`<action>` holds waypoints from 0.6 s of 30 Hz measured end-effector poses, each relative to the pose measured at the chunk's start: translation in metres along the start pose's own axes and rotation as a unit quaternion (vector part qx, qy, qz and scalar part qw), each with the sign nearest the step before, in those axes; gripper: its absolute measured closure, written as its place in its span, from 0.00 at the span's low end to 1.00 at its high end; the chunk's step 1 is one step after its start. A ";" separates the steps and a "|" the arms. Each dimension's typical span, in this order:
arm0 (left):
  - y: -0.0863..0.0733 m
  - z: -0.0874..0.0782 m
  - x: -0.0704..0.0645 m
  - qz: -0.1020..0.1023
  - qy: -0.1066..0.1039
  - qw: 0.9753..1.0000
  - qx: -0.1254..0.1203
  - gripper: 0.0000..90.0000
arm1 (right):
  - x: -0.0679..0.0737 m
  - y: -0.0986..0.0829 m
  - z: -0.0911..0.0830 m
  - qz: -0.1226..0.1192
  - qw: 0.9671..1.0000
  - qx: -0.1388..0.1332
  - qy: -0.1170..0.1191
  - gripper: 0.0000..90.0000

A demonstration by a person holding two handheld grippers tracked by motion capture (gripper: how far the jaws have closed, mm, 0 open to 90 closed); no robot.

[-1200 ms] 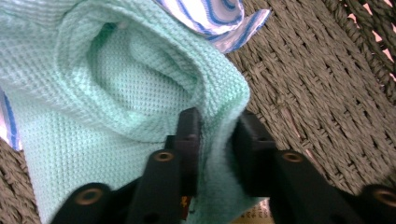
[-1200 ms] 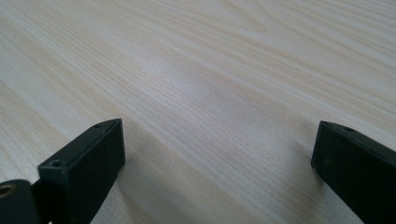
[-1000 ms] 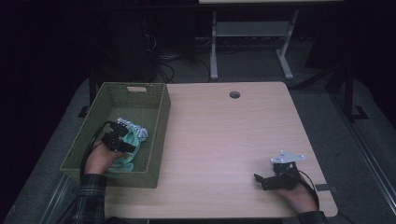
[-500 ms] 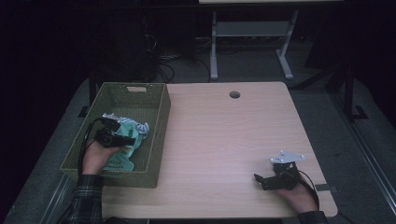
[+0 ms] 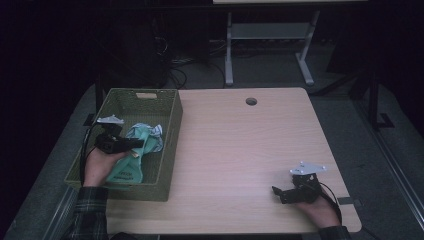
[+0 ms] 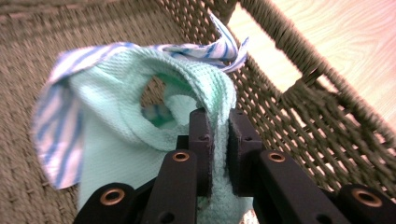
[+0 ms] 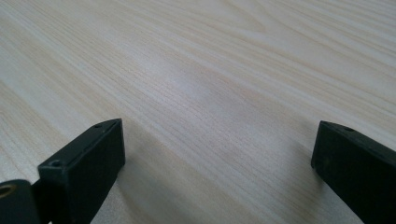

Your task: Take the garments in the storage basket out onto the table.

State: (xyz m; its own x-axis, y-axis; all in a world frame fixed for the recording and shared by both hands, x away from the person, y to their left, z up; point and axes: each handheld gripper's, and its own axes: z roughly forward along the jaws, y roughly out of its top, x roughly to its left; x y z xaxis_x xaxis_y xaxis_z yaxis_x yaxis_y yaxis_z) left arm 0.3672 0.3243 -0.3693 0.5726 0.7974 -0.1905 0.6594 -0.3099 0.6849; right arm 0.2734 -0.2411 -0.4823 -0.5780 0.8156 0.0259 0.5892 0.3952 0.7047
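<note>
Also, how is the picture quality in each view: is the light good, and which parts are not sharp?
High view: dim, with dark surroundings; the table is the lit part. Left gripper view: bright; the towel weave is sharp near the jaws of the left gripper, while the basket wall softens toward the edges. Right gripper view: even light and clear wood grain; the right gripper casts soft shadows.

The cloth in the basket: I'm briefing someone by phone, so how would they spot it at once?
Find the green woven basket at the left edge of the wooden table. Inside it lies a crumpled mint-green cloth with blue-and-white striped edges, pinched by the left gripper. It is the one soft, pale thing there.
</note>
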 end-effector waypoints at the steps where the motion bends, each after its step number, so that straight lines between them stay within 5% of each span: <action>1: 0.003 -0.004 -0.001 0.002 0.000 1.000 -0.009 0.91 | 0.000 0.000 0.000 0.000 1.000 0.000 0.000 0.03; 18: 0.025 -0.026 -0.012 0.008 0.005 0.998 -0.062 0.91 | 0.000 0.000 0.000 0.002 1.000 0.001 0.000 0.03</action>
State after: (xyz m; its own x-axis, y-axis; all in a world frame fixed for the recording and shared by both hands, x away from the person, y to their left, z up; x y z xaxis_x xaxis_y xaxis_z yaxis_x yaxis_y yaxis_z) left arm 0.3639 0.3201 -0.3311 0.5775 0.7979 -0.1726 0.5850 -0.2569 0.7693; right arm 0.2731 -0.2409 -0.4823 -0.5762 0.8168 0.0290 0.5922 0.3927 0.7036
